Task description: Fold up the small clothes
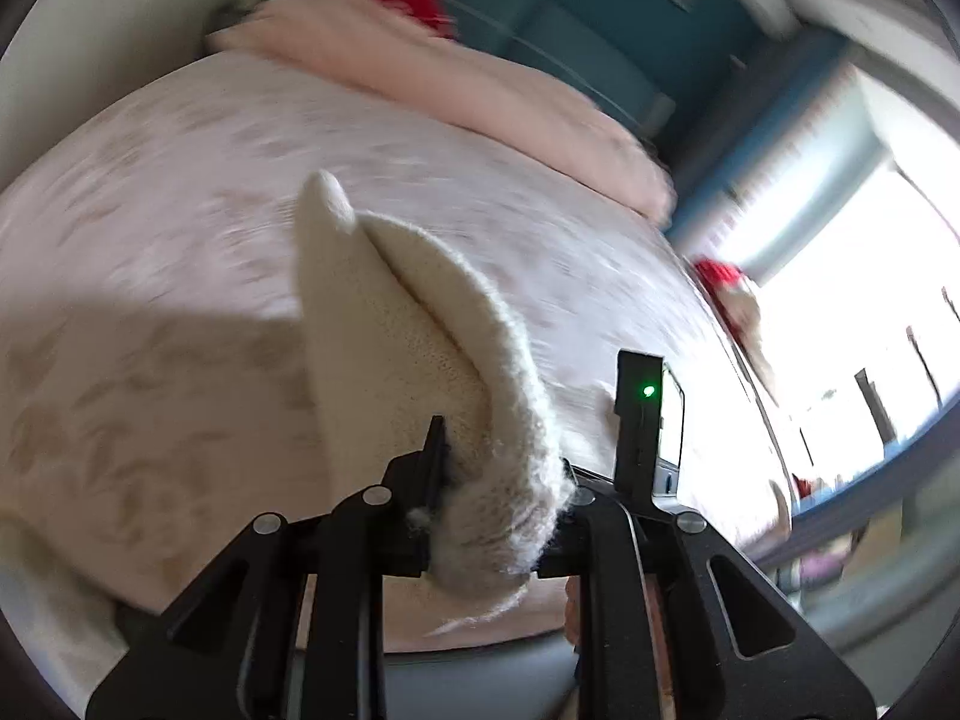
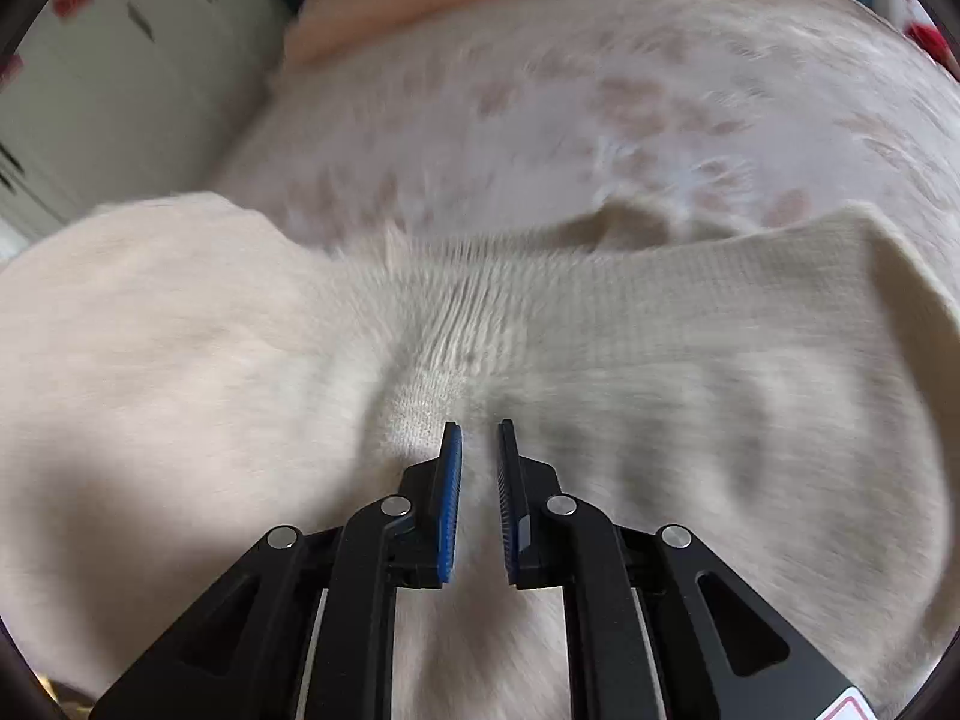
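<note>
Left gripper (image 1: 501, 498) pinches the cream knit sweater (image 1: 414, 348); right gripper (image 2: 480, 480), narrow gap, holds nothing. Fuzzy knit might slip out mid-fold.

Bedspread open to my left, knit crowding both my grippers

Cream knit sweater (image 1: 414, 348) fills my left gripper (image 1: 498, 480); floral bedspread (image 1: 180, 192) beyond lies bare up to the pink blanket (image 1: 456, 84).
</note>
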Tool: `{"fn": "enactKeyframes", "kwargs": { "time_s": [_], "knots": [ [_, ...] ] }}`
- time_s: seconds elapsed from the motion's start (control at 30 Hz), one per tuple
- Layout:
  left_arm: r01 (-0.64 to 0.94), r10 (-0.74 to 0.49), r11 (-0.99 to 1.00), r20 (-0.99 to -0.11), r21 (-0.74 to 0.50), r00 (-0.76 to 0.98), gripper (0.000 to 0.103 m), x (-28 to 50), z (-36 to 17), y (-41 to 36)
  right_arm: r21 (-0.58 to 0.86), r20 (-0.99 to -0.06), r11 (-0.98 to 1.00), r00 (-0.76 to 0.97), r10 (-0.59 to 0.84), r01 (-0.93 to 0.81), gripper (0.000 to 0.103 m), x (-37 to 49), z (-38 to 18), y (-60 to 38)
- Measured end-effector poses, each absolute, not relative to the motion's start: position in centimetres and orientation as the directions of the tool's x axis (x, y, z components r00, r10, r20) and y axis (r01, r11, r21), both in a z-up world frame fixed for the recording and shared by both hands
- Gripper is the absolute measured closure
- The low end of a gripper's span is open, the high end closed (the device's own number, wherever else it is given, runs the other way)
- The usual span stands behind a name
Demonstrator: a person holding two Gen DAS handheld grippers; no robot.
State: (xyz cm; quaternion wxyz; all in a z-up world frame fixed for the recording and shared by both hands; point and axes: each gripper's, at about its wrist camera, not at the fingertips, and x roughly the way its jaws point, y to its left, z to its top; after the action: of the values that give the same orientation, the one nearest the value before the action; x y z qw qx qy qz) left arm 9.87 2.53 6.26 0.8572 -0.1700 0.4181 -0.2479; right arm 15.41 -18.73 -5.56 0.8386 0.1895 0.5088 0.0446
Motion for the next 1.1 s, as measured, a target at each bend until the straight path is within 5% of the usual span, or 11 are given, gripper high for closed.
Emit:
{"fn": "enactKeyframes", "kwargs": {
  "time_s": [0.17,0.3,0.33,0.47,0.57,0.7,0.83,0.87,0.9,1.0,1.1],
  "knots": [
    [0.44,-0.616,0.78,-0.668,-0.444,0.417,0.081,8.9,4.8,-7.3,0.394,-0.791,0.895,0.574,0.213,0.211,0.087,8.7,-2.3,-26.9],
    [0.488,-0.514,0.816,-0.776,-0.31,0.367,0.07,7.0,-0.6,-12.6,0.41,-0.793,0.859,0.585,0.171,0.305,0.08,3.9,-2.2,-32.3],
    [0.5,-0.519,0.809,-0.775,-0.309,0.36,0.065,6.2,-1.0,-12.6,0.414,-0.794,0.853,0.584,0.169,0.316,0.078,3.0,-2.1,-33.0],
    [0.553,-0.519,0.802,-0.721,-0.224,0.46,0.031,2.3,-0.4,-10.1,0.482,-0.754,0.822,0.62,0.215,0.302,0.039,1.1,-1.2,-33.8],
    [0.509,-0.426,0.851,-0.731,-0.126,0.532,0.016,0.9,-0.5,-7.1,0.567,-0.722,0.782,0.614,0.319,0.26,0.033,2.3,-1.8,-32.9],
    [0.435,-0.291,0.9,-0.801,-0.042,0.524,0.016,1.0,-3.2,-4.8,0.562,-0.751,0.797,0.538,0.382,0.22,0.03,5.5,-3.4,-29.4],
    [0.366,-0.237,0.93,-0.832,-0.043,0.502,0.016,2.6,-5.5,-3.6,0.554,-0.798,0.798,0.423,0.429,0.236,0.03,8.5,-6.7,-26.1],
    [0.357,-0.223,0.933,-0.834,-0.033,0.505,0.016,2.8,-5.6,-3.5,0.558,-0.798,0.796,0.415,0.437,0.234,0.042,8.9,-6.9,-25.6],
    [0.351,-0.212,0.936,-0.836,-0.026,0.505,0.016,3.1,-5.8,-3.6,0.563,-0.791,0.799,0.417,0.447,0.21,0.081,9.3,-6.7,-24.7],
    [0.335,-0.228,0.94,-0.841,-0.059,0.491,0.02,3.7,-5.8,-3.1,0.548,-0.766,0.825,0.48,0.428,0.137,0.088,9.7,-3.2,-23.7],
    [0.332,-0.243,0.939,-0.852,-0.087,0.464,0.035,4.9,-5.8,-3.4,0.581,-0.653,0.813,0.62,0.436,0.04,0.089,8.3,3.4,-25.1]
  ]
}}
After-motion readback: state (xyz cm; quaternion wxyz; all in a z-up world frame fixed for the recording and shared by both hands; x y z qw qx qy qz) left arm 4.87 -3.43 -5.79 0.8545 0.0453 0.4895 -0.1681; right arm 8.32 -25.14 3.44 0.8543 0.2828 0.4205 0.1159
